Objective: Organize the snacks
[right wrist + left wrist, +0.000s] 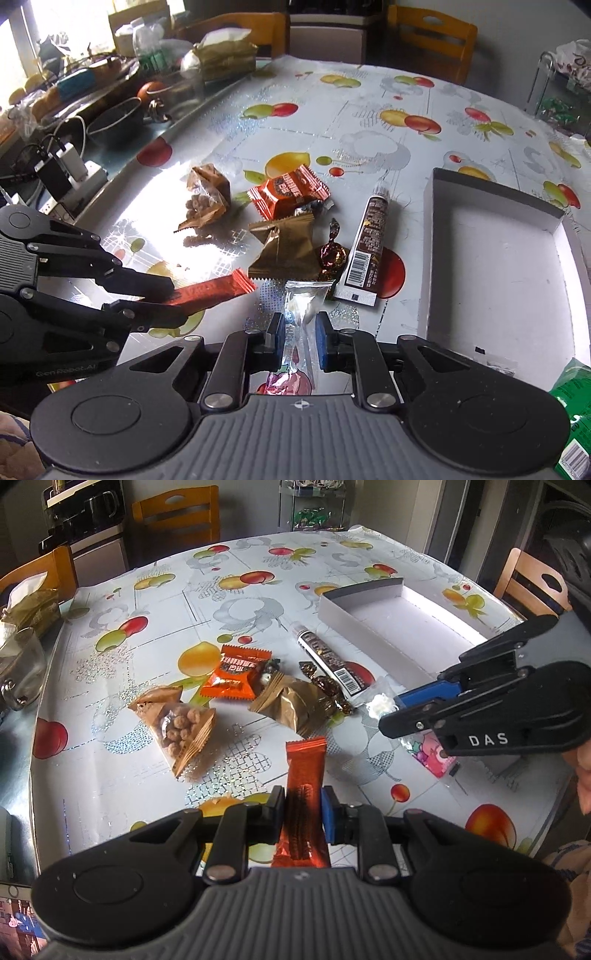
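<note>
My left gripper point(303, 806) is shut on a long orange-red snack bar point(304, 771), held just above the table; the bar also shows in the right wrist view point(214, 291). My right gripper point(300, 328) is shut on a clear packet with a pink picture point(301, 332), seen from the left wrist too point(430, 751). On the fruit-print tablecloth lie a nut pouch point(177, 725), an orange packet point(236, 672), a gold packet point(291, 705), a brown foil candy point(327, 686) and a dark tube point(328, 657). An empty white box point(417, 616) sits at the right.
Wooden chairs point(177, 513) stand around the table. A cluttered counter with bowls, cables and food point(92, 96) runs along the left of the right wrist view. A green packet point(572, 410) lies at the table's near right corner. A tissue pack point(29, 602) sits at the left edge.
</note>
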Motion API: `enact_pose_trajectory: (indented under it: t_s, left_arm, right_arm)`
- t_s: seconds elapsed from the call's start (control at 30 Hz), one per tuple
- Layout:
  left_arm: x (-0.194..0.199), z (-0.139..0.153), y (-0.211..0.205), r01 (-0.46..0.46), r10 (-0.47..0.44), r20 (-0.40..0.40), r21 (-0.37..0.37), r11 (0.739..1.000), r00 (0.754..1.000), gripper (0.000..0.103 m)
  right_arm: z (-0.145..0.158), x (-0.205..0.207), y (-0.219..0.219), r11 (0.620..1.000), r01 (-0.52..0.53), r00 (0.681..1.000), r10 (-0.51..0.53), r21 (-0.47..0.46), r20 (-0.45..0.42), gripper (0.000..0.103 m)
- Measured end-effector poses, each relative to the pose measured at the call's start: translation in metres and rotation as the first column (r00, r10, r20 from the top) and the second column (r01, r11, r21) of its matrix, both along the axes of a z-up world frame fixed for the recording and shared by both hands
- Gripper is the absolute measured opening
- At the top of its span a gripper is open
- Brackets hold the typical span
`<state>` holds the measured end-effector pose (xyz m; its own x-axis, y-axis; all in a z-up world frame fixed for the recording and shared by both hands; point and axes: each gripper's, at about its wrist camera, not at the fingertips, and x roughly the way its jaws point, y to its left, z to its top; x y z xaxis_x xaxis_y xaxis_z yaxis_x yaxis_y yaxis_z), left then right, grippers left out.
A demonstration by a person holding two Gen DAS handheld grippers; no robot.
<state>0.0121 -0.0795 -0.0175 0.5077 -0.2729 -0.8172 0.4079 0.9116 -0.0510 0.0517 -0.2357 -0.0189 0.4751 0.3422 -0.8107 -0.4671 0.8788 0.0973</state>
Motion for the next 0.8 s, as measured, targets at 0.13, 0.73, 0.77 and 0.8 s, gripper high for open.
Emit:
enact_pose_trajectory:
  t_s: [0.13,0.73,0.77,0.8]
  left_arm:
    - [-0.002,0.004,-0.003,0.016,-0.016,0.000,-0.019,1.000,1.000,0.019]
    - [-0.001,0.030,-0.024,0.050,-0.047,0.064,-0.051,0.997,0.997,0.019]
    - [-0.001,0.030,-0.026,0.049,-0.046,0.065,-0.053,0.997,0.997,0.019]
    - [-0.001,0.031,-0.027,0.049,-0.045,0.066,-0.054,0.997,0.997,0.019]
  right_arm:
    - [0.005,-0.003,-0.003,1.000,0.001,1.000,-0.001,0.016,0.004,0.019]
    - [0.028,-0.002,-0.028,0.997,0.039,0.997,-0.043,0.072,0.060,0.019]
    - [0.029,-0.002,-0.029,0.997,0.039,0.997,-0.044,0.074,0.063,0.019]
    - [0.029,-0.002,-0.031,0.996,0.039,0.997,-0.044,0.076,0.065,0.019]
